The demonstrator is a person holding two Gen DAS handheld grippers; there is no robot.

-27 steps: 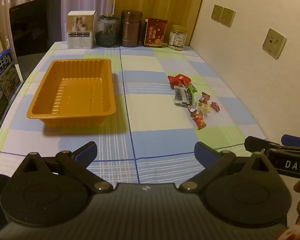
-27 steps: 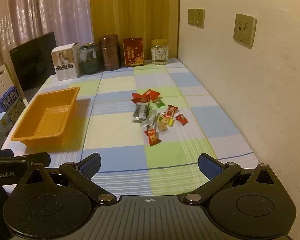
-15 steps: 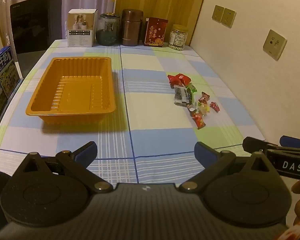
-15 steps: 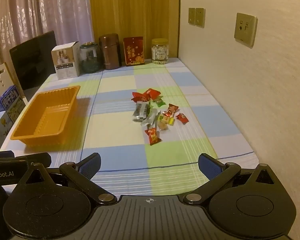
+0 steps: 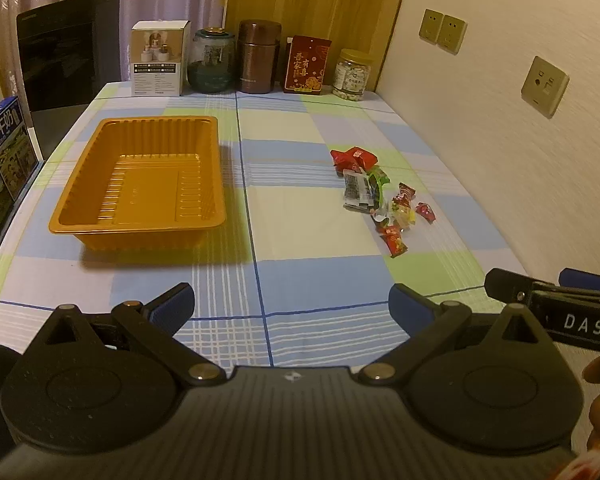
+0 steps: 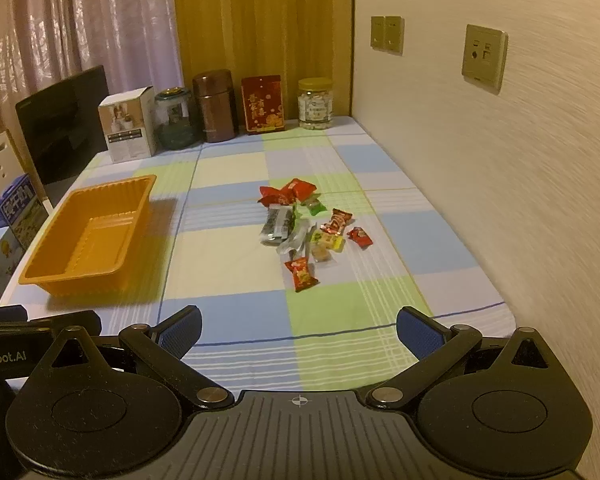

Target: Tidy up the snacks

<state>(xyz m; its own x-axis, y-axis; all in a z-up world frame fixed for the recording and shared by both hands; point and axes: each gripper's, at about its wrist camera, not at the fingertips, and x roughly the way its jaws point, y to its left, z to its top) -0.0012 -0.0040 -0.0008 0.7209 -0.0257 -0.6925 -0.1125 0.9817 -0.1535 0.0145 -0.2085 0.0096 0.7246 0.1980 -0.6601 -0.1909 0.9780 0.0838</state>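
Note:
An empty orange plastic tray (image 5: pixel 140 184) sits on the left of the checked tablecloth; it also shows in the right wrist view (image 6: pixel 88 236). A loose pile of wrapped snacks (image 5: pixel 380 196) lies on the right side, also in the right wrist view (image 6: pixel 304 224): red packets, a dark silver packet, small candies. My left gripper (image 5: pixel 290 306) is open and empty near the table's front edge, in front of the tray. My right gripper (image 6: pixel 298 330) is open and empty, in front of the snack pile and apart from it.
Along the back stand a white box (image 5: pixel 160 58), a glass jar (image 5: pixel 212 60), a brown canister (image 5: pixel 258 56), a red packet (image 5: pixel 308 64) and a candy jar (image 5: pixel 352 74). A wall (image 5: pixel 500 120) borders the right edge. Milk cartons (image 5: pixel 4 148) stand at the left.
Both grippers have stayed open and almost still; the views shift only slightly. Tray and snacks have not moved.

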